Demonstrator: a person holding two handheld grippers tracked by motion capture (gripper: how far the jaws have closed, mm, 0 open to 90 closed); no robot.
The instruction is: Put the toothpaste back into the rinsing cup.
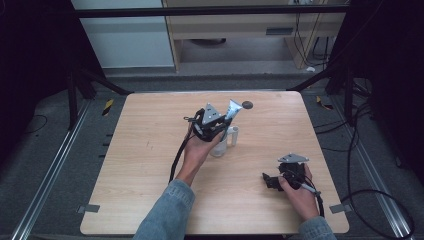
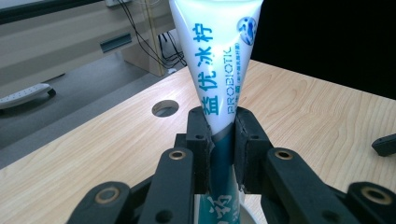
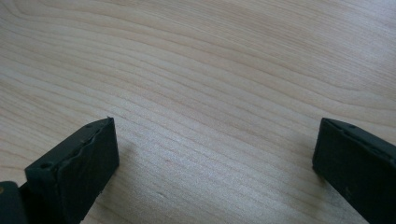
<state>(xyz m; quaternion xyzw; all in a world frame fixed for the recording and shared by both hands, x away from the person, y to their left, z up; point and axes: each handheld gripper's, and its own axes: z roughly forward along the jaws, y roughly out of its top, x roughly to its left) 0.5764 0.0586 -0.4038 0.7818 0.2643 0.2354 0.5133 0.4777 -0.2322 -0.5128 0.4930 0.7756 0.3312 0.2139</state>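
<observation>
Left gripper [image 2: 219,140] jaws clamp an upright toothpaste tube [image 2: 217,56]; right gripper [image 3: 215,158] jaws gape, empty.

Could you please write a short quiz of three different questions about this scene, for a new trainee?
1. True or false: the right gripper has its jaws closed on a tube.
2. What does the left gripper hold?
A. a pen
B. a toothpaste tube
C. a spoon
3. Fill in: the clear cup stands on the wooden ____.

Key
1. False: its jaws are wide apart over bare table.
2. B: the jaws are shut on the toothpaste tube, which stands upright with its lower end at the cup.
3. table
</observation>
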